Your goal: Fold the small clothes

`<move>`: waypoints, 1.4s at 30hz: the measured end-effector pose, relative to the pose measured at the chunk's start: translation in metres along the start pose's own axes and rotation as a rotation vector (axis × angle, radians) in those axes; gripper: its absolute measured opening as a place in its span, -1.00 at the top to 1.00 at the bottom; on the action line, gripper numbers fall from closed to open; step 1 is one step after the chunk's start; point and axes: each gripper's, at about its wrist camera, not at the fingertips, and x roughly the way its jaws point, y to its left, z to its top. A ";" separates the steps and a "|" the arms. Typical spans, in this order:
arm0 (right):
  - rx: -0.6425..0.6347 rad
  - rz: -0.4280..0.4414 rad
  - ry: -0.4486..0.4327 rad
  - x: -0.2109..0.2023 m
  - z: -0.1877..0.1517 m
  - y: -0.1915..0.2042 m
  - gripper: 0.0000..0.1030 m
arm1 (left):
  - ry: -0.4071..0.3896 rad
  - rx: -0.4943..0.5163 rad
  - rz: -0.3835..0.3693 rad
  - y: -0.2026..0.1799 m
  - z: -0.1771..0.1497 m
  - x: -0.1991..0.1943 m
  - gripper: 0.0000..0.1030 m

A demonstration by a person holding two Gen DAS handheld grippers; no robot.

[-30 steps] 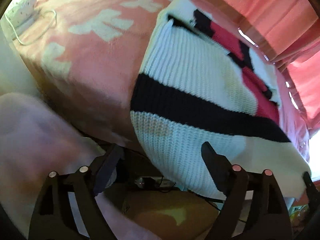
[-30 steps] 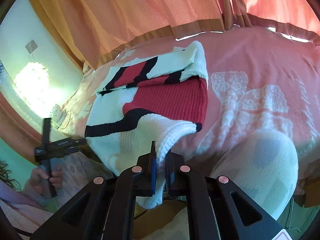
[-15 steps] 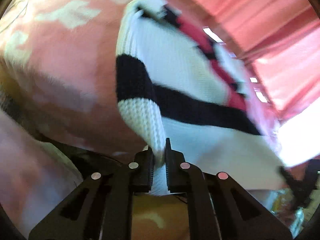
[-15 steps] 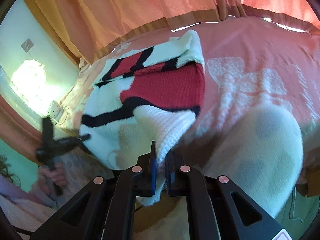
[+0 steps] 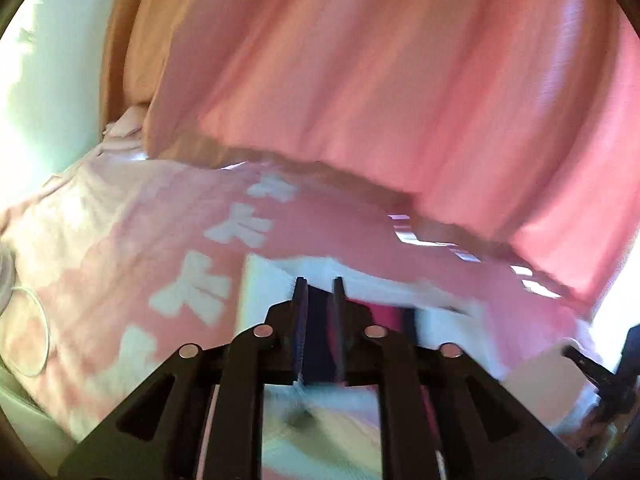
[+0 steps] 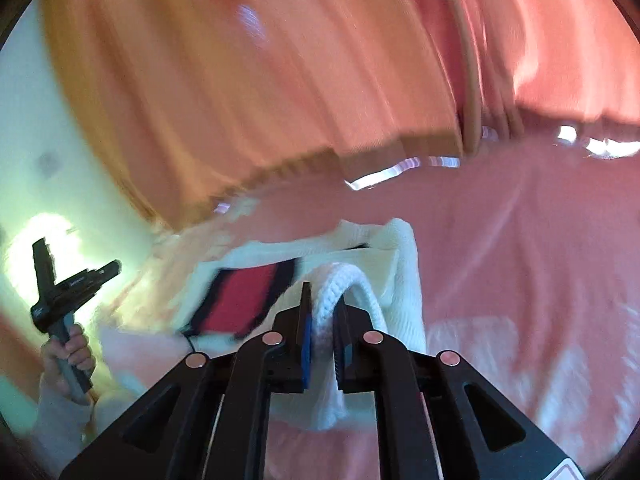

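A small knitted sweater, white with red and black blocks, lies on a pink bed cover. In the left wrist view my left gripper [image 5: 319, 292] is shut on a dark band of the sweater [image 5: 448, 312], lifted over the bed. In the right wrist view my right gripper [image 6: 322, 304] is shut on a white ribbed edge of the sweater [image 6: 244, 296], whose red panel shows to the left. Both views are motion blurred. The left gripper also shows in the right wrist view [image 6: 64, 292], held in a hand.
The pink bed cover [image 5: 132, 240] has white bow patterns. Pink-orange curtains [image 5: 380, 80] hang behind the bed. A white cable [image 5: 36, 336] lies at the left edge. A pale green wall [image 6: 36, 140] stands at the left.
My left gripper closed on the sweater's lower edge. Both grippers then lifted the held edge up and forward over the sweater toward the curtains.
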 end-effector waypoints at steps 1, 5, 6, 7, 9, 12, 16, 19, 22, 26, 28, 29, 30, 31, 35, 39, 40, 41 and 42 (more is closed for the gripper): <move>0.030 -0.023 0.031 0.029 0.008 -0.012 0.66 | 0.052 -0.013 0.032 0.004 0.005 0.037 0.54; 0.170 -0.083 0.096 0.095 0.015 -0.054 0.64 | 0.190 -0.095 0.021 0.019 -0.006 0.087 0.54; 0.165 -0.068 0.078 0.093 0.011 -0.055 0.57 | 0.173 -0.063 -0.032 0.016 -0.013 0.076 0.34; 0.146 -0.064 0.068 0.087 0.007 -0.054 0.40 | 0.155 -0.021 -0.078 0.012 -0.022 0.062 -0.05; 0.111 -0.063 0.069 0.081 0.001 -0.052 0.33 | 0.126 0.089 -0.170 0.002 -0.047 0.029 -0.62; 0.094 -0.053 0.087 0.082 -0.002 -0.052 0.32 | 0.163 0.258 -0.269 -0.029 -0.078 0.020 -0.75; 0.091 -0.055 0.091 0.084 -0.001 -0.048 0.32 | 0.210 0.352 -0.327 -0.068 -0.089 0.051 -0.75; 0.093 -0.065 0.092 0.084 -0.003 -0.050 0.31 | 0.268 0.359 -0.325 -0.088 -0.093 0.090 -0.73; 0.104 -0.072 0.082 0.080 -0.002 -0.053 0.30 | 0.419 0.325 -0.399 -0.097 -0.103 0.121 0.14; 0.087 -0.066 0.067 0.077 -0.001 -0.050 0.30 | 0.398 0.314 -0.441 -0.094 -0.101 0.111 0.86; 0.071 -0.069 0.053 0.077 0.002 -0.047 0.48 | 0.263 0.240 -0.452 -0.079 -0.071 0.084 0.86; 0.068 -0.069 0.044 0.076 0.002 -0.046 0.64 | 0.229 0.216 -0.443 -0.073 -0.061 0.077 0.86; 0.065 -0.060 0.034 0.077 0.007 -0.045 0.82 | 0.189 0.158 -0.440 -0.059 -0.041 0.071 0.86; 0.070 -0.051 0.024 0.079 0.013 -0.045 0.82 | 0.164 0.119 -0.422 -0.050 -0.027 0.069 0.86; 0.087 -0.054 -0.024 0.096 0.043 -0.052 0.36 | 0.062 -0.027 -0.180 -0.002 0.024 0.087 0.78; 0.167 -0.099 -0.068 0.085 0.048 -0.068 -0.07 | 0.088 -0.124 0.053 0.042 0.023 0.127 0.77; 0.175 -0.093 -0.057 0.079 0.045 -0.068 -0.12 | 0.118 -0.146 0.046 0.047 0.017 0.133 0.69; 0.174 -0.096 -0.040 0.075 0.039 -0.068 -0.15 | 0.135 -0.167 0.030 0.051 0.010 0.134 0.60; 0.167 -0.100 -0.019 0.072 0.034 -0.067 -0.17 | 0.147 -0.180 0.015 0.052 0.003 0.132 0.33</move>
